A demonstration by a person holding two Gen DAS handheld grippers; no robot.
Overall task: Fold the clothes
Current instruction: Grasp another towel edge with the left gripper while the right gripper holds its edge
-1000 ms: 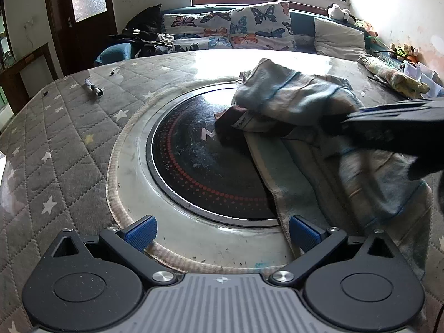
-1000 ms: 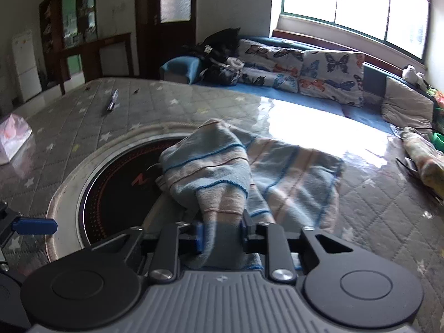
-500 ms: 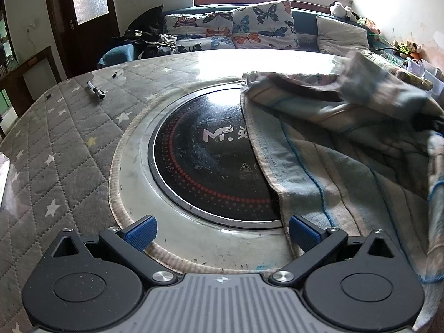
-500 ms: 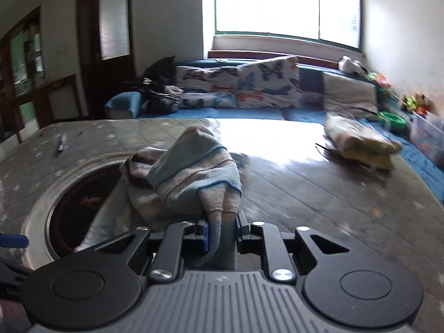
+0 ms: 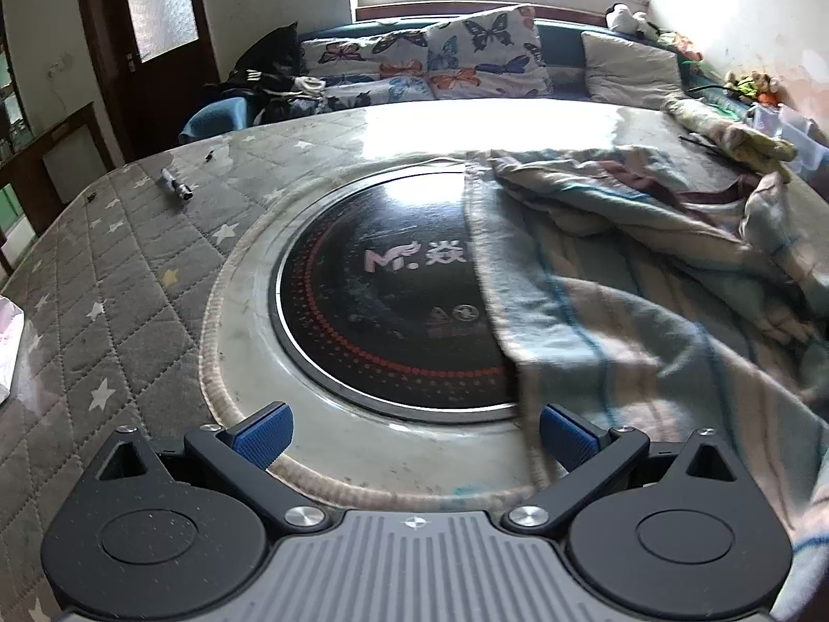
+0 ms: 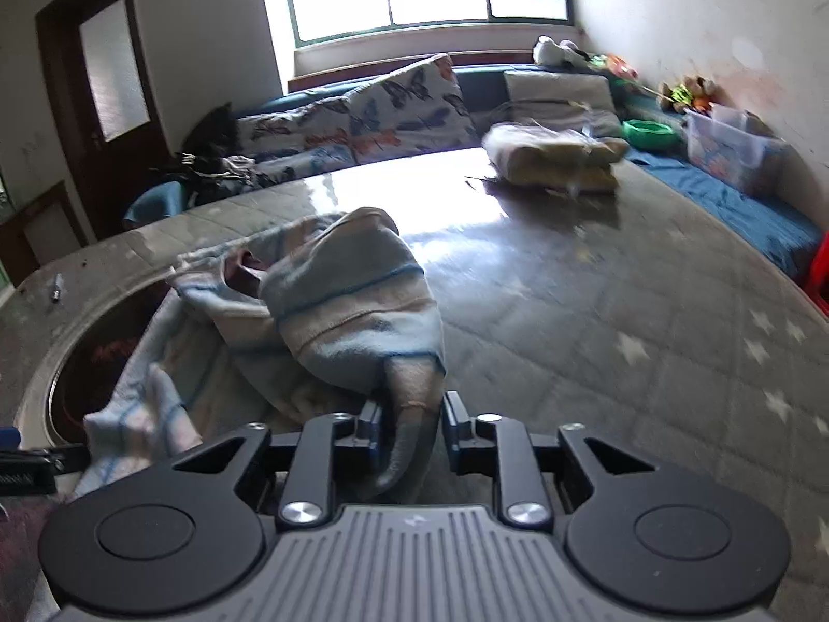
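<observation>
The pale blue-and-peach striped knit garment (image 5: 622,321) lies rumpled on the grey star-quilted tabletop (image 5: 119,280), its near hem draped over the right part of the round black glass hotplate (image 5: 383,311) set into the middle. The right gripper (image 6: 412,427) has a bunched tail of the garment between its blue pads, lifted clear of the hotplate's right side, and its jaws are opening with the cloth between them. The left gripper (image 5: 414,438) stands wide open with nothing in it, just short of the hotplate's near rim, the garment's hem beside its right finger.

The risk, as I judge it, is that the loosening hold lets the tail slip out before the fold is laid, so the garment drops in a heap on the hotplate's right. The free left gripper does not pin the hem, so a pull could drag the whole piece.

On the hotplate, pale lettering reads "Mr." followed by characters partly covered; small round symbols below are unreadable.
</observation>
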